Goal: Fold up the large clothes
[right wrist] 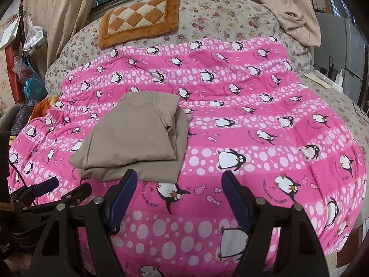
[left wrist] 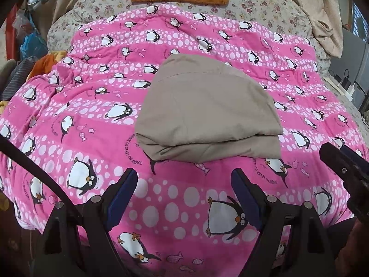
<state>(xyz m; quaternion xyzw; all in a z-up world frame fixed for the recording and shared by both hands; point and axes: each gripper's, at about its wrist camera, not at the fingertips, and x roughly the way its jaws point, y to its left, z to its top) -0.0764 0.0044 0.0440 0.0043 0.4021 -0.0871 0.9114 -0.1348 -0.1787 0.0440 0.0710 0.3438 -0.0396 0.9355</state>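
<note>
A beige garment (left wrist: 205, 110) lies folded into a thick stack on a pink penguin-print quilt (left wrist: 96, 97). In the right wrist view the beige garment (right wrist: 136, 136) sits left of centre on the quilt (right wrist: 253, 120). My left gripper (left wrist: 184, 180) hovers open just short of the garment's near edge, with nothing between its blue pads. My right gripper (right wrist: 180, 180) is open too, its left fingertip (right wrist: 130, 180) over the garment's near right corner, not gripping it. The right gripper's fingers (left wrist: 341, 164) show at the right edge of the left view; the left gripper (right wrist: 66, 185) shows at lower left of the right view.
A floral bedspread (right wrist: 230, 20) lies under the quilt, with an orange checked cushion (right wrist: 140, 18) at the head. Beige curtains (right wrist: 288, 4) hang behind. Bags (right wrist: 30, 73) and orange and striped clothes (right wrist: 41, 108) crowd the left side. Chargers and cables (right wrist: 332, 73) sit at the right.
</note>
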